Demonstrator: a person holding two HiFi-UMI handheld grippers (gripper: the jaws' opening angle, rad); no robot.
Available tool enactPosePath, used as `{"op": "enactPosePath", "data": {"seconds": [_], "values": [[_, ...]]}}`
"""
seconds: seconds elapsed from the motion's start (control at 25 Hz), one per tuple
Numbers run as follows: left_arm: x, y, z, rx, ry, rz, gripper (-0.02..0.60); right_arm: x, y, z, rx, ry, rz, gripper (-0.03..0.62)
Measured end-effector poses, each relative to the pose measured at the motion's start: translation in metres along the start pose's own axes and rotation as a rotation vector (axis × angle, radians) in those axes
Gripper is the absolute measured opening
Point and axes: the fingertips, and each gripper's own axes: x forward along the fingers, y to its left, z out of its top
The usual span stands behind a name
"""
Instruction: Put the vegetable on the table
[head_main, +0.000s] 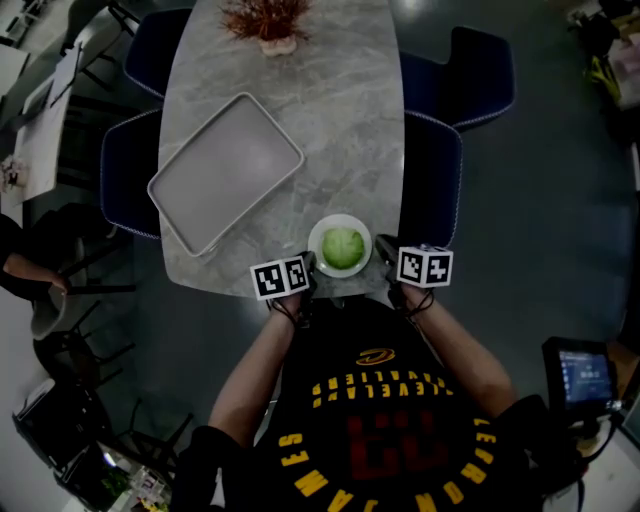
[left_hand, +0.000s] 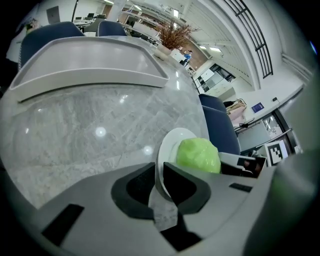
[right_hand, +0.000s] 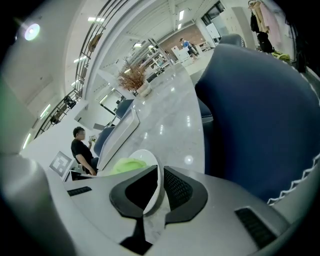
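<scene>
A green cabbage (head_main: 343, 247) lies on a small white plate (head_main: 322, 234) at the near end of the marble table (head_main: 330, 120). My left gripper (head_main: 308, 270) is shut on the plate's left rim (left_hand: 161, 165), and the cabbage (left_hand: 198, 155) sits just past its jaws. My right gripper (head_main: 383, 258) is shut on the plate's right rim (right_hand: 156, 185); the cabbage (right_hand: 127, 165) shows beyond it. Whether the plate rests on the table or hangs just above it, I cannot tell.
A large grey tray (head_main: 225, 170) lies empty on the table's left half. A pot of dried reddish plants (head_main: 268, 22) stands at the far end. Blue chairs (head_main: 470, 70) flank both sides. A person sits off to the left (right_hand: 82, 150).
</scene>
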Motion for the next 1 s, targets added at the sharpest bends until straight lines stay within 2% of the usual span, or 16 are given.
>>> {"op": "enactPosePath", "data": {"seconds": [0.16,0.28,0.44,0.52,0.56,0.6,0.68,0.76,1.0], "values": [[-0.006,0.011,0.009,0.027,-0.021,0.03,0.043,-0.002,0.009,0.005,-0.013,-0.032,0.027,0.043],[-0.029,0.013,0.016,0.066,-0.077,0.053,0.043,-0.016,0.025,0.008,-0.045,-0.066,0.033,0.043],[-0.061,0.004,0.044,0.186,-0.2,0.139,0.043,-0.024,0.035,0.026,-0.099,-0.122,0.05,0.043],[-0.079,-0.009,0.06,0.257,-0.268,0.165,0.041,-0.026,0.045,0.038,-0.136,-0.153,0.09,0.043],[-0.088,-0.021,0.066,0.293,-0.303,0.157,0.041,-0.029,0.055,0.045,-0.161,-0.172,0.12,0.043],[-0.098,-0.034,0.071,0.332,-0.336,0.138,0.041,-0.034,0.066,0.052,-0.189,-0.194,0.149,0.005],[-0.116,-0.062,0.08,0.412,-0.395,0.099,0.0,-0.047,0.089,0.066,-0.241,-0.244,0.199,0.005],[-0.131,-0.086,0.089,0.475,-0.448,0.071,0.0,-0.058,0.111,0.08,-0.281,-0.292,0.241,0.005],[-0.176,-0.144,0.105,0.57,-0.607,-0.008,0.0,-0.098,0.167,0.11,-0.369,-0.403,0.352,0.005]]}}
